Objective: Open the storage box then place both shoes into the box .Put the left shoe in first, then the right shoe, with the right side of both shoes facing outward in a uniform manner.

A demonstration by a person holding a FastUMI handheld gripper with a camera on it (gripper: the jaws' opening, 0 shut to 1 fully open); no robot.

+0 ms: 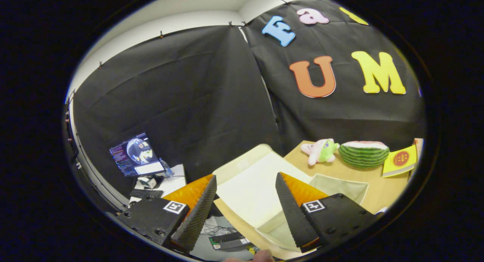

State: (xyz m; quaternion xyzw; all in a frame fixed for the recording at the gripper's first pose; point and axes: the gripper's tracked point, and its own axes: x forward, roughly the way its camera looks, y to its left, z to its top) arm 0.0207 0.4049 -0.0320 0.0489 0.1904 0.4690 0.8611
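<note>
At lower left of the frame sits a laptop [137, 155] (screen lit) on a white desk [174, 180]. My gripper [245, 199] has its fingers spread apart, holding nothing. Between and beyond them lies the storage box [261, 186], lid open. Right of it: a plush toy [320, 150], watermelon [363, 153], yellow book [401, 160].

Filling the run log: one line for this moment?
gripper: open, holding nothing | storage box: open, lid flat between fingers | shoes: not yet in box
</note>
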